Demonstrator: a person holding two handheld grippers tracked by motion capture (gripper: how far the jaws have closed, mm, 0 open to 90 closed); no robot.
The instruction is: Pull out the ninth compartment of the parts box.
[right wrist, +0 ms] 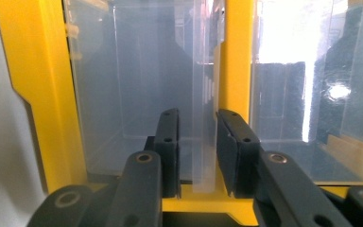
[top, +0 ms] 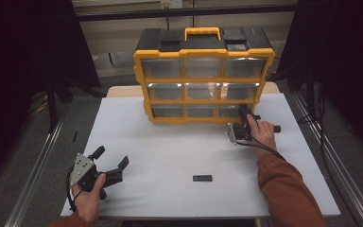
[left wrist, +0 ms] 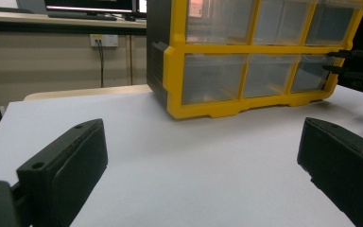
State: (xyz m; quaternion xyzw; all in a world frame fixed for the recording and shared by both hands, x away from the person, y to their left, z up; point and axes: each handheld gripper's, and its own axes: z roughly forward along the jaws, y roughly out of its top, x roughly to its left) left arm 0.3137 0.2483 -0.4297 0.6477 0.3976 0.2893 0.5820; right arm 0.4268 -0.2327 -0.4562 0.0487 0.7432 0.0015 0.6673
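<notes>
High view: the right gripper (top: 244, 116) met the bottom-right clear plastic drawer (top: 233, 110) of the yellow-framed organiser cabinet (top: 203, 75); the left gripper (top: 109, 161) rested, jaws wide apart, on the white table (top: 170, 151).

Right gripper view: jaws flanked the drawer's clear pull tab (right wrist: 203, 142), narrowly apart. Best practice: clamp squarely, pull straight.

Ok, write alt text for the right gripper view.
The right gripper has its two black jaws on either side of a clear drawer's handle tab in a yellow organizer, with slight gaps still visible.
</notes>
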